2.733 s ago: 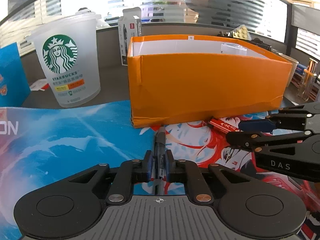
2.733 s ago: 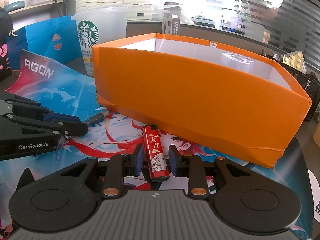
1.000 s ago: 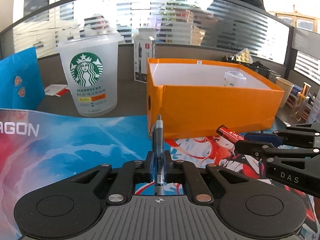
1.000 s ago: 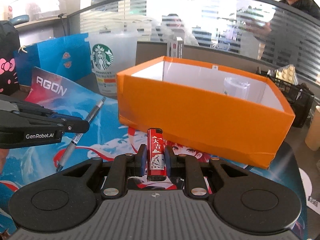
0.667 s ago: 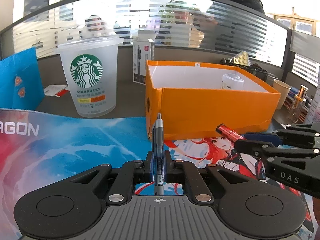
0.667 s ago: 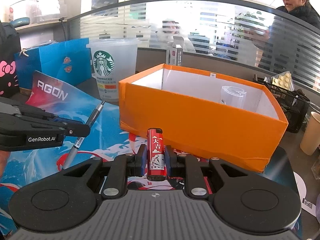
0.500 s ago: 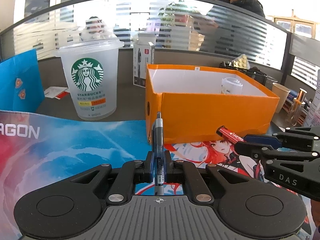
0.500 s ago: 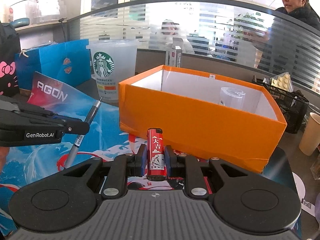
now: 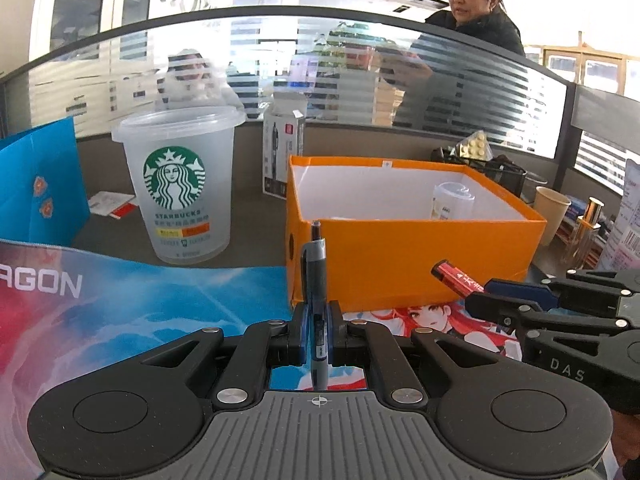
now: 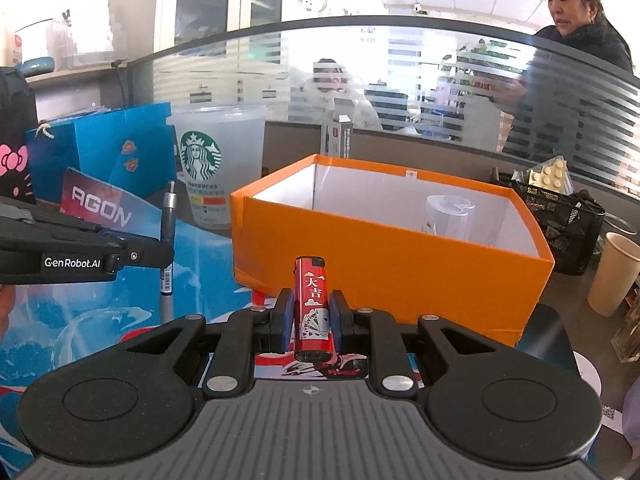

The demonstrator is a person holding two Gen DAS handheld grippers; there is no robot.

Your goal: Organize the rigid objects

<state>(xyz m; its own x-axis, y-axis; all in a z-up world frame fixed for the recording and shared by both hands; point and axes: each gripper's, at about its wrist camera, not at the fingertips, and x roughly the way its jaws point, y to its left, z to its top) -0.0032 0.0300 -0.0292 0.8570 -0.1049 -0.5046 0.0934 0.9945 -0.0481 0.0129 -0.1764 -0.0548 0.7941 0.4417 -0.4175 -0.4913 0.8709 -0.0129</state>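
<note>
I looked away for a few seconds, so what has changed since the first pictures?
Both grippers have lifted their loads off the mat: the left gripper raised the pen, the right gripper raised the lighter, both now in front of the orange box. Both grips stayed shut. The box, the container inside it and the cup stayed put.

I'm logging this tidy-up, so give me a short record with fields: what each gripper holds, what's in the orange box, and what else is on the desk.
left gripper: shut on a grey pen, held off the mat
right gripper: shut on a red lighter, also lifted
orange box: open, holds one clear plastic container
beside the box: Starbucks cup, blue paper bag
surface: printed desk mat
</note>
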